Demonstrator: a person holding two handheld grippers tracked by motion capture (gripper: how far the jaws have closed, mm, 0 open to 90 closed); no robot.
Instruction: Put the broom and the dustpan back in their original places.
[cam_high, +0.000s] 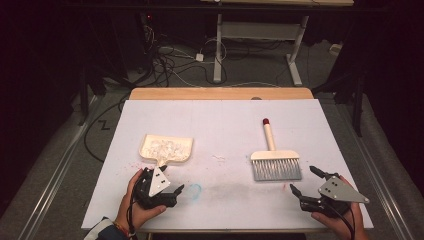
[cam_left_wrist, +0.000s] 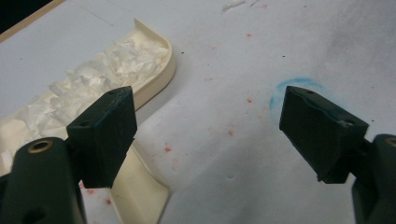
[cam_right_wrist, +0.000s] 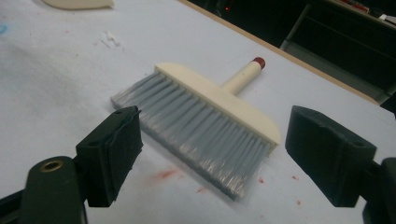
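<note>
White paper covered the table (cam_high: 220, 200), with a strip of bare wood showing along its far edge and dark floor, cables and desk legs beyond. On that sheet we saw the dustpan (cam_high: 166, 148) lying left of centre, cream-coloured, its tray heaped with white shredded scraps (cam_high: 167, 145) and its short handle pointing back toward the person. Our left gripper (cam_high: 162, 186) sat right at that handle, jaws spread wide with nothing between them; in the left gripper view one jaw stood over the handle of the dustpan (cam_left_wrist: 140, 186), though we could not tell whether it touched. A faint blue ring (cam_left_wrist: 292, 91) marked the paper beside the other jaw, and small red specks (cam_left_wrist: 168, 148) were scattered between them.

Well apart, on the right half of the table, lay the brush (cam_high: 275, 160), flat, its grey bristles (cam_right_wrist: 201, 135) facing the person and its cream handle, tipped with a red cap (cam_right_wrist: 259, 61), pointing away. Our right gripper (cam_high: 305, 180) rested just short of the bristles, jaws likewise wide apart and holding nothing; the right gripper view framed the brush head between them without contact. A few stray white scraps (cam_high: 218, 158) remained on the paper between dustpan and brush, and a grey smudge (cam_high: 235, 189) darkened the sheet near the front edge
</note>
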